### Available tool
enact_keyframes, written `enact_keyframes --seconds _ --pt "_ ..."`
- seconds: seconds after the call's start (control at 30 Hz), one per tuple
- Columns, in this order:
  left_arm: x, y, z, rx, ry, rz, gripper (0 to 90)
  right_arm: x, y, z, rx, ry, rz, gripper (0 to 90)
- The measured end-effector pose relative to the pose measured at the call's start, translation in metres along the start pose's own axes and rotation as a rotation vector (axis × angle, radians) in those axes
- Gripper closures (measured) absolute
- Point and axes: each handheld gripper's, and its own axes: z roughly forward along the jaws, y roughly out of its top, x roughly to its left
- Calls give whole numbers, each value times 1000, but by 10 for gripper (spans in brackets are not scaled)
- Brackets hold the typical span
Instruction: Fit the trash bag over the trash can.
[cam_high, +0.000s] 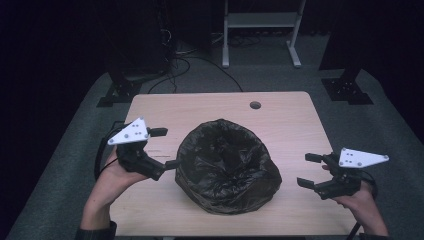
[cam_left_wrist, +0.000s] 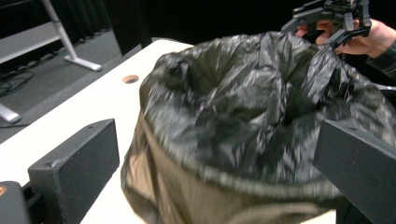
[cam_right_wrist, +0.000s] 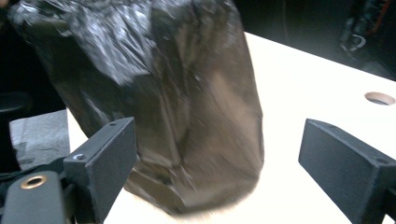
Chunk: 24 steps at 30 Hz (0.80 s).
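Black plastic bin bag (cam_high: 227, 165) lines a container standing upright near the middle of the light wooden table (cam_high: 290, 115). Bag mouth is open and faces up; the film is crumpled and sags inward into a hollow. Contents: cannot tell, the interior is dark and only folds of the liner show. In the left gripper view the bag (cam_left_wrist: 261, 116) is folded over the rim, and below the fold a brownish wall shows through the thin plastic. The right gripper view gives the same: bag (cam_right_wrist: 154, 93) drawn down over a tan-brown side, base resting on the table (cam_right_wrist: 303, 93). Both close views are blurred.

Left gripper (cam_high: 161, 148): held in the person's left hand (cam_high: 112, 175), at the left side of the container. Jaws stand wide apart. The nearer jaw tip is at the liner's left edge; touching or just short of it, cannot tell. No plastic is pinched between the jaws.

Right gripper (cam_high: 309, 170): held in the right hand (cam_high: 362, 202) near the right edge of the table, clear of the bag with bare tabletop between. Jaws wide, nothing between them. It also shows beyond the bag in the left gripper view (cam_left_wrist: 327, 21).

Round cable hole (cam_high: 255, 105) in the tabletop lies behind the bag, toward the far edge. White frame (cam_high: 262, 30) stands on the floor beyond the table.
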Motion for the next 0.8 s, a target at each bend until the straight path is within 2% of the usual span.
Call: enact_keyframes --seconds 0.27,0.33,0.43,0.57,0.7,0.8 --pt "-1 -36 -18 -31 63 -37 0 -8 -18 -15 16 -89 43 102" --pt "-1 -47 -19 -40 61 -47 0 -10 -23 -17 27 -128 51 102" --pt "-1 -64 -17 -18 81 -65 0 -16 -34 -19 49 -180 72 101" --pt "-1 -85 -12 19 113 -67 0 -22 -51 -19 96 -236 91 101" --pt "-1 -107 -6 69 144 -86 0 -27 -65 -21 109 -265 119 101" --pt "-1 -123 -2 77 163 -105 0 -30 -75 -20 127 -289 134 101"
